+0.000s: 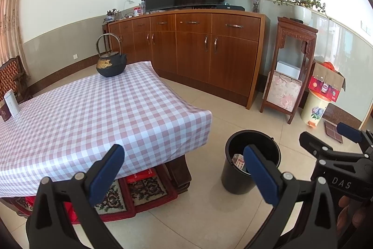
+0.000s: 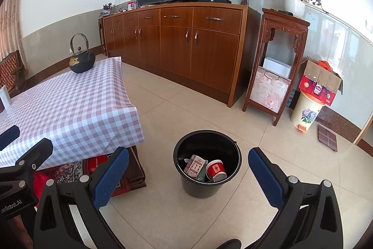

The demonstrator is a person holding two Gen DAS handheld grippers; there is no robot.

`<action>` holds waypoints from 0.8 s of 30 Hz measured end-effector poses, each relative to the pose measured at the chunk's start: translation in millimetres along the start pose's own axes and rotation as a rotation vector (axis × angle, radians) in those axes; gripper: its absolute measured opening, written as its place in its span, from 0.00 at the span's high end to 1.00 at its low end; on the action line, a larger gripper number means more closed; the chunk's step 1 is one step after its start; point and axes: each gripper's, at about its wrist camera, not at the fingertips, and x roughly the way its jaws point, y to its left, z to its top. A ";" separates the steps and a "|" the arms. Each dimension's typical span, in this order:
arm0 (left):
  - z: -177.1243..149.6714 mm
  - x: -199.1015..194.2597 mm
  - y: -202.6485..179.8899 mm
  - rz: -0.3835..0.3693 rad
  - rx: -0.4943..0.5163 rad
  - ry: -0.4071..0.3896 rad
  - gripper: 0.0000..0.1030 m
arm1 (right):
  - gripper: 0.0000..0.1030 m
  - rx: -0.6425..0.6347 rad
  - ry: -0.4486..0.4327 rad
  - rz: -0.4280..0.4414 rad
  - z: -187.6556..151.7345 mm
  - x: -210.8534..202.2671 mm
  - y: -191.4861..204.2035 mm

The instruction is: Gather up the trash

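1. Trash: a carton (image 2: 194,166) and a red cup (image 2: 216,170) lie inside the black bucket (image 2: 186,181) on the floor, beside the checkered tabletop (image 2: 70,99).
2. Left gripper (image 1: 184,169): fingers spread wide, holding nothing.
3. Right gripper (image 2: 188,175): fingers spread wide, empty, poised above the bucket.

We find a black round bucket (image 2: 207,165) standing upright on the tiled floor, lower centre of the right wrist frame, just right of the checked tabletop's corner. It is open-topped, with a thin wire handle lying along the rim. Inside we note a small printed carton (image 2: 194,166) tilted against the left wall and a red-and-white paper cup (image 2: 216,170) on its side, touching the carton.
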 end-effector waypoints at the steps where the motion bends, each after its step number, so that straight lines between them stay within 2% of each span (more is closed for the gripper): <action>1: -0.5 -0.1 0.1 0.001 0.000 -0.001 0.01 | 0.00 0.000 0.000 0.001 -0.1 0.3 -0.1; 24: -1.1 5.3 2.5 -0.007 0.004 0.012 0.01 | 0.00 0.002 0.007 0.001 1.1 3.4 -2.6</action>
